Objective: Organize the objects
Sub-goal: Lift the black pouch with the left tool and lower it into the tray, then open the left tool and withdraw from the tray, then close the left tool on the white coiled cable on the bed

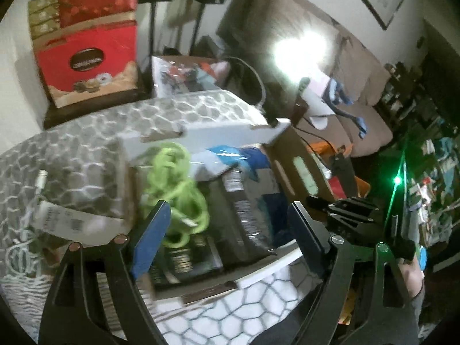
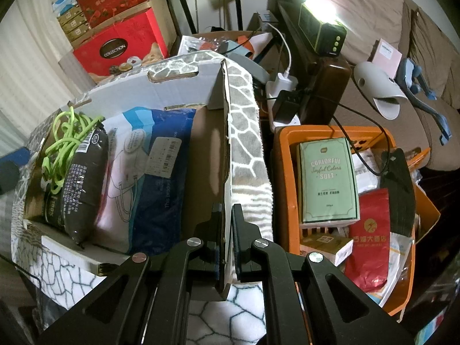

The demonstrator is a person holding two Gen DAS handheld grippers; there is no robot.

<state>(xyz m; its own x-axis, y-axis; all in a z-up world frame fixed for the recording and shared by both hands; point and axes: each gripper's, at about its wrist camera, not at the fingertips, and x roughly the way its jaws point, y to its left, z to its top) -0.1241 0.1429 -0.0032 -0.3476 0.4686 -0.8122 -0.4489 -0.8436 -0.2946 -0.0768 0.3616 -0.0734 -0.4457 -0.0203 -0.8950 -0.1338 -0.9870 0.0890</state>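
Observation:
A cardboard box (image 2: pixel 161 97) with white outer walls sits on a grey-and-white patterned blanket. Inside lie a green cord (image 2: pixel 67 141), a dark packet (image 2: pixel 83 184) and a blue-and-white bag (image 2: pixel 149 178). My right gripper (image 2: pixel 228 238) is shut on the box's right wall (image 2: pixel 225 149). In the left wrist view the same box (image 1: pixel 224 129) holds the green cord (image 1: pixel 178 189) and dark packets (image 1: pixel 244 210). My left gripper (image 1: pixel 227 224) is open over the box, empty, its left finger near the cord.
An orange basket (image 2: pixel 284 172) right of the box holds a green box (image 2: pixel 327 181), a red packet (image 2: pixel 371 247) and small cartons. Red gift boxes (image 2: pixel 115 37) are stacked behind. A power strip (image 2: pixel 283 97), a lamp (image 2: pixel 322 28) and a sofa (image 2: pixel 425 57) are at the right.

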